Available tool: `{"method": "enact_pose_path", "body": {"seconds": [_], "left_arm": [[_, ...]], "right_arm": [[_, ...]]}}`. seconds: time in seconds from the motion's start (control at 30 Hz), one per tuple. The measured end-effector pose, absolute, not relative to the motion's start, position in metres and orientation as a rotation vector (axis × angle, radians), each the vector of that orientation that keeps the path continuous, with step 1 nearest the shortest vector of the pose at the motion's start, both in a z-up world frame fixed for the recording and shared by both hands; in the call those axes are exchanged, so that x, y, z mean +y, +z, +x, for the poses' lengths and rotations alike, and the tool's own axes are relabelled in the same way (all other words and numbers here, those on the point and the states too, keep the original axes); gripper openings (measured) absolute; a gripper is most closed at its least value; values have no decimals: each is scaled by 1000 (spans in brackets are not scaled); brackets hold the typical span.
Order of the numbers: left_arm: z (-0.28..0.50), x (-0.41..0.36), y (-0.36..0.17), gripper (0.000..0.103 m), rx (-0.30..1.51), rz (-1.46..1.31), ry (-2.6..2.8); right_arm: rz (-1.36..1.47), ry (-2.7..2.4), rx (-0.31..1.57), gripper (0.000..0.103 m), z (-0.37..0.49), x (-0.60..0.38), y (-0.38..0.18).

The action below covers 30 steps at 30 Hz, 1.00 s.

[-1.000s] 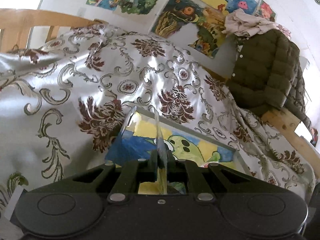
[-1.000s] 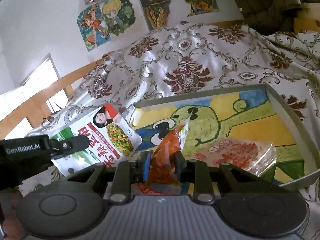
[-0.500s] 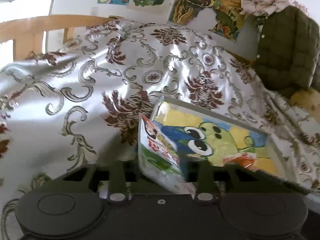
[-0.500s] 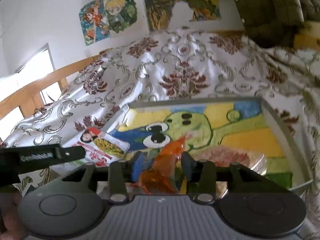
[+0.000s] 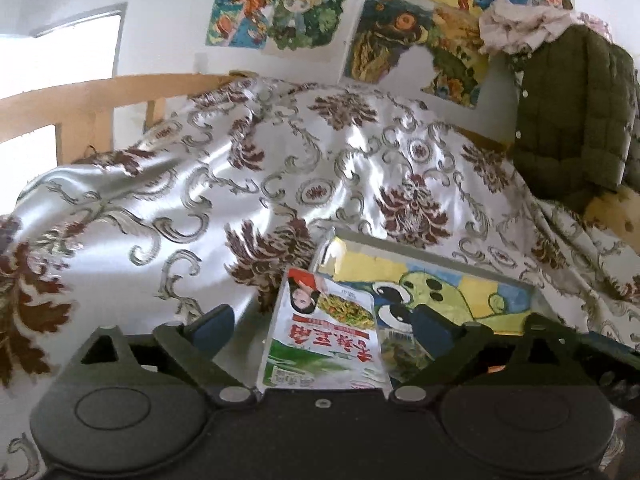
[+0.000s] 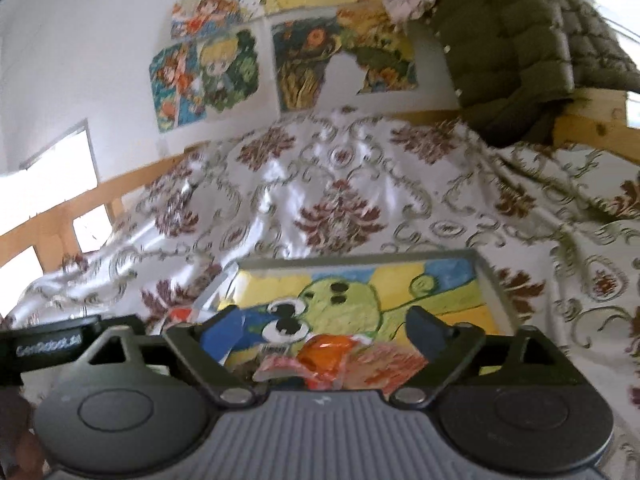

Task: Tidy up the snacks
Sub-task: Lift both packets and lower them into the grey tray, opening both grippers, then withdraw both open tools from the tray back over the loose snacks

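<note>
Left gripper [image 5: 324,326]: jaws have just been opening and stand wide, pads clear of everything. Green-and-white packet [image 5: 324,340] lies released between them, flat, its far end propped on the near-left corner of the tray [image 5: 432,250].

Right gripper [image 6: 320,326]: jaws have just been opening, now spread wide, nothing clamped. Orange packet [image 6: 324,356] lies loose between the fingers, inside the tray [image 6: 494,280], partly on a clear pink-printed bag [image 6: 392,368] toward the right finger.

Tray sits on patterned cloth [image 5: 248,184] just ahead of both grippers. Left gripper's black body [image 6: 48,346] shows at left edge of right view.
</note>
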State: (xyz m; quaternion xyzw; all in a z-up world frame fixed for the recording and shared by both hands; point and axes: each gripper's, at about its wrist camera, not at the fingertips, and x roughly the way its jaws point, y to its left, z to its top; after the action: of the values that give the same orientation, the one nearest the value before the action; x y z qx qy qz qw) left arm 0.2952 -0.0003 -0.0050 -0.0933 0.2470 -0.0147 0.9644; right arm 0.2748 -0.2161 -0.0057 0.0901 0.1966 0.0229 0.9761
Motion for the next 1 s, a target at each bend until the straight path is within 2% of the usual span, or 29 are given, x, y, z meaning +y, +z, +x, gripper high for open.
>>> {"method": "enact_pose_path", "body": {"seconds": [0.07,0.63,1.0], "left_arm": [[287,2,0,102,482,-198,-10],[190,3,23,102,350,-266,57],[124,33,12,102,435,-342,159]], "right_arm": [[194,33,368,103,268,-222,1],[128,-8,274,103,180,-234,29],[110,24,284,103,111,-229,25]]}}
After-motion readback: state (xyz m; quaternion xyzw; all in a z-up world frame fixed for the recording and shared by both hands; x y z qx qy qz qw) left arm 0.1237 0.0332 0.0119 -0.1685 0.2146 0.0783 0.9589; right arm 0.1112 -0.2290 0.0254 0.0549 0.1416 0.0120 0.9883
